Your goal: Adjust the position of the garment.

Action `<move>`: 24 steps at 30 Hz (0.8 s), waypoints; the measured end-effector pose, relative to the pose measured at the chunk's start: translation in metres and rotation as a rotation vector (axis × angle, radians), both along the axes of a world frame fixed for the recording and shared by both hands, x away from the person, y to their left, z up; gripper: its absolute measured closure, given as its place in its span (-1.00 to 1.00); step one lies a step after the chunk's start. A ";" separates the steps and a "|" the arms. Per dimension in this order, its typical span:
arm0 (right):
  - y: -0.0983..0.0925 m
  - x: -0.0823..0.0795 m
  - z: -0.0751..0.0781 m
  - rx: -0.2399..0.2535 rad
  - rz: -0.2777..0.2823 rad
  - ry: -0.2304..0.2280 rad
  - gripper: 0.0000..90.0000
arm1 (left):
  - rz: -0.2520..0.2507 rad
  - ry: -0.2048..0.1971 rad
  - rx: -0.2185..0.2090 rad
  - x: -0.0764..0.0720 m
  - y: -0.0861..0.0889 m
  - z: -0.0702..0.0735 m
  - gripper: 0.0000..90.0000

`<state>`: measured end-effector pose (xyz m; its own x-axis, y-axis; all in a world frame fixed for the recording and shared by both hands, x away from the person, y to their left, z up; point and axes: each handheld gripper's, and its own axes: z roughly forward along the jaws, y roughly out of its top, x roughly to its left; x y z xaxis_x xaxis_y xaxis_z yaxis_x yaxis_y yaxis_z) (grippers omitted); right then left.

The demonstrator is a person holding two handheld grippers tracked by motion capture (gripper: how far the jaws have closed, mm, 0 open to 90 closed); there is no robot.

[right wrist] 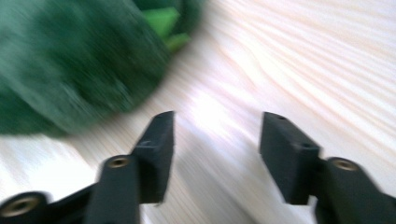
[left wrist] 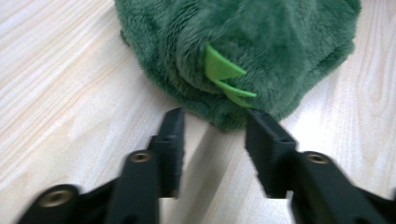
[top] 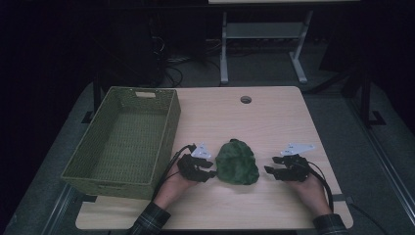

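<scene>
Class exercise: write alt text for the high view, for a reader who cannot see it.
A dark green plush bundle lies on a light wooden table, with a person's left tongs and right tongs open at either side of it, not touching. An empty green woven basket stands at the left.

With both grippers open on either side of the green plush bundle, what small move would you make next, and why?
Probably ease the left gripper forward and close on the green plush bundle: its near edge lies just beyond the open jaws. The right gripper stands apart from it, and the woven basket waits at the left.
</scene>
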<state>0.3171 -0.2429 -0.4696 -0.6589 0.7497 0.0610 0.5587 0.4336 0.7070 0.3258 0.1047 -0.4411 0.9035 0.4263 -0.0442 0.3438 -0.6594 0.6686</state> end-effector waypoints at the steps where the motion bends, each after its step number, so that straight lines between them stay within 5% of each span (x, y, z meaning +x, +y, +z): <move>1: 0.000 0.000 0.000 0.000 0.000 0.000 -0.10 | 0.000 0.000 0.000 0.000 0.000 0.000 0.09; 6: -0.015 -0.007 -0.007 -0.008 -0.054 -0.006 -0.45 | -0.019 -0.032 0.012 -0.004 -0.007 0.014 -0.26; 12: -0.015 -0.007 -0.012 0.002 -0.060 -0.044 -0.62 | -0.063 -0.043 0.041 -0.001 -0.017 0.025 -0.50; 24: -0.015 -0.007 -0.012 -0.003 -0.063 -0.038 -0.66 | -0.105 -0.012 0.097 0.023 -0.040 0.028 -0.67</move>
<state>0.3105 -0.2576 -0.4821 -0.6119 0.7902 0.0342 0.5576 0.4003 0.7272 0.3486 0.0651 -0.4131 0.9436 0.3309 0.0033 0.2620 -0.7532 0.6034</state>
